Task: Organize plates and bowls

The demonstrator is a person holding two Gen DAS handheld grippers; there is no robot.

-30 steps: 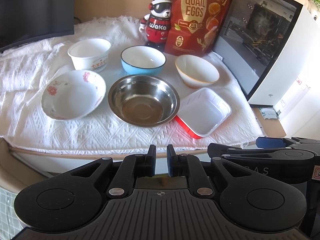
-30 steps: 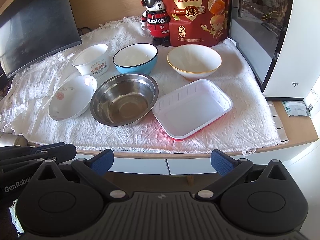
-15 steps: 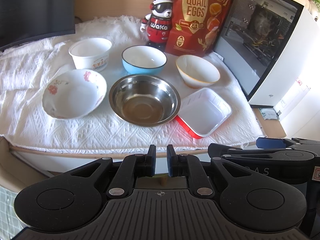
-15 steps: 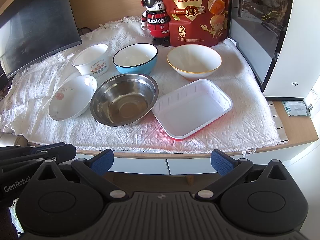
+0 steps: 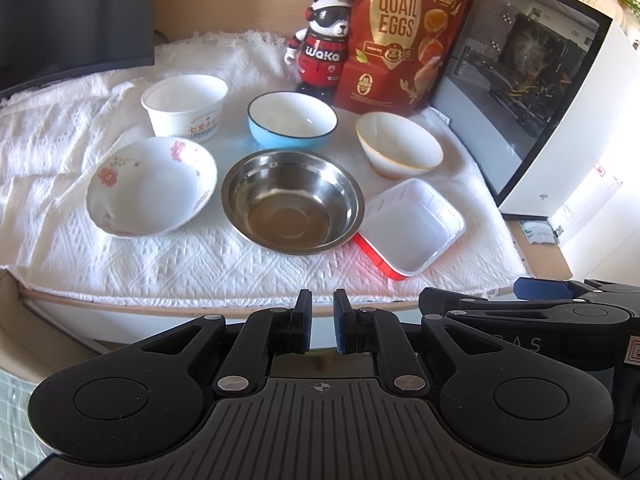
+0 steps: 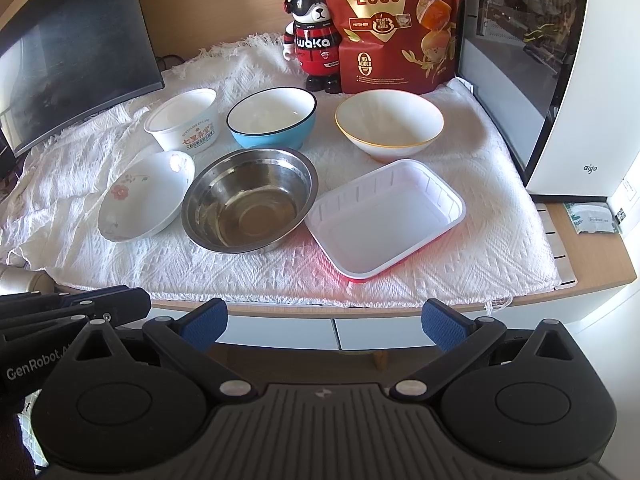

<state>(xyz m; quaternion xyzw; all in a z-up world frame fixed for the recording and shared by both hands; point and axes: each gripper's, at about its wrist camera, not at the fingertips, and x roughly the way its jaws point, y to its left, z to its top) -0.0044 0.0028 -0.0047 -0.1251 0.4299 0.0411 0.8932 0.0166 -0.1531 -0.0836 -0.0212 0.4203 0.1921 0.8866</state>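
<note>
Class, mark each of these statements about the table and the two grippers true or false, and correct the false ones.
1. The steel bowl sits between the floral dish and the white tray. True.
2. The blue bowl is stacked inside the steel bowl. False: it stands on its own behind it.
3. The right gripper has its jaws wide apart and holds nothing. True.
4. The left gripper grips the white tray. False: it is shut on nothing, short of the table edge.
5. The panda figure lies on its side. False: it stands upright beside the quail eggs bag.
</note>
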